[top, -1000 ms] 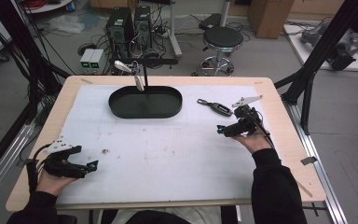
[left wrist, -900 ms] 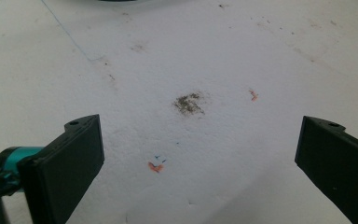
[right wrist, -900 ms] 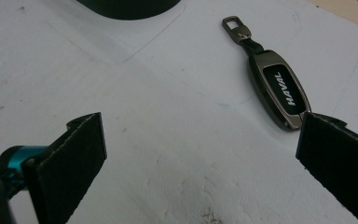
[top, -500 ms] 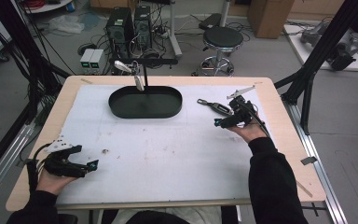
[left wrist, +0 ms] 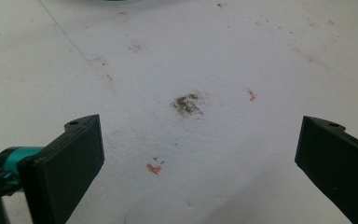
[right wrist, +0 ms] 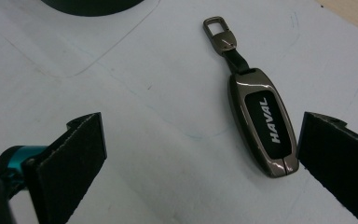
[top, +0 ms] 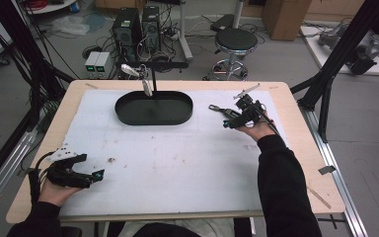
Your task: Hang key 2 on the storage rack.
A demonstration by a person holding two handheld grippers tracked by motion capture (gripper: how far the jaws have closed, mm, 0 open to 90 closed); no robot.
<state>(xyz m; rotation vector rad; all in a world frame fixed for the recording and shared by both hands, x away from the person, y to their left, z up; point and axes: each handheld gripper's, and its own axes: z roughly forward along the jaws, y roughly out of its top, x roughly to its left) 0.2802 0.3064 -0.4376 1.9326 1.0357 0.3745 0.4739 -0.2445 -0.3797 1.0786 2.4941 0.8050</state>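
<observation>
Left gripper [top: 96, 175]: I have it low at the desk's near-left corner, well apart from the black oval tray [top: 154, 108], which I take as my landmark. Jaws stand wide, nothing between them. In the left gripper view [left wrist: 191, 154] they frame bare white mat [left wrist: 242, 56] with a small brownish smudge [left wrist: 186, 103] and a few orange flecks.

Tray: sits at the far middle of the desk [top: 296, 148], long axis running left-right.

Key fob [top: 223, 110]: lies flat on the mat, to the right of the tray and clear of it. In the right gripper view the key fob [right wrist: 261, 123] is a dark metallic case marked HAVAL, with a short strap and a metal clip [right wrist: 219, 30]. Long axis slants: the clip end points toward the tray's side, the rounded butt end points back toward my right hand.

Right gripper [top: 228, 123]: just right of the tray, over the fob's butt end. In the right gripper view [right wrist: 200, 154] the jaws are spread wide and hold nothing; the fob lies between them, close against the right jaw, whether touching I cannot tell.
</observation>
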